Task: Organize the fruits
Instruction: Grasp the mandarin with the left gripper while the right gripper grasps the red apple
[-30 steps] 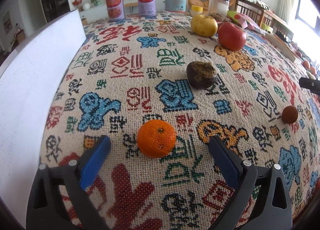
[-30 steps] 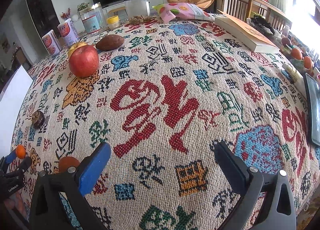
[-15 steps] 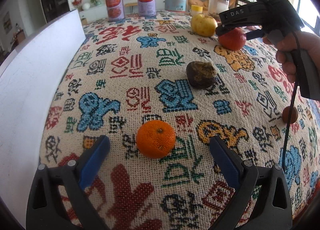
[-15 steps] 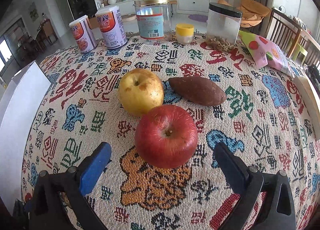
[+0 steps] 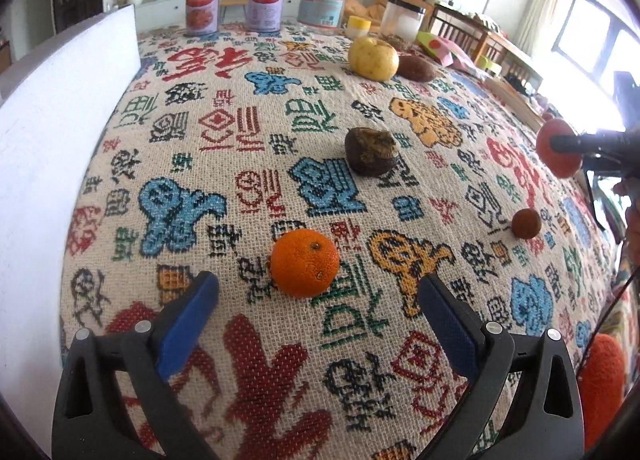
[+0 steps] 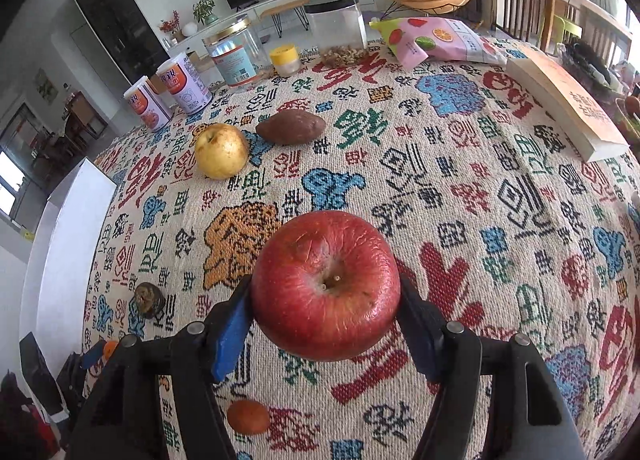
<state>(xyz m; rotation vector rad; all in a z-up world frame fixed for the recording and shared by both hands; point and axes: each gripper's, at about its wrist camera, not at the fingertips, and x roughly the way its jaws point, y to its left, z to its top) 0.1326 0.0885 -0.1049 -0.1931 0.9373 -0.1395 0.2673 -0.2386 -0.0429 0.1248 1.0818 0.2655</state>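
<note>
While our right gripper (image 6: 326, 324) closes its jaws on the red apple (image 6: 326, 286), both blue pads press the fruit's flanks and it hangs clear of the patterned tablecloth (image 6: 460, 179), stem end facing the camera. We grip it across its widest part, likely so the round skin cannot roll out. From the left wrist view the same apple (image 5: 558, 147) shows at the far right, carried above the cloth. Behind it the yellow apple (image 6: 221, 155) and the sweet potato (image 6: 291, 131) lie almost touching, probably a group being formed. Our left gripper (image 5: 318, 320) holds its fingers wide apart, empty, with the orange (image 5: 305, 262) just beyond the tips, set up for a pick. A dark fruit (image 5: 371, 150) and a small brown fruit (image 5: 526, 223) sit well apart, not yet sorted.
</note>
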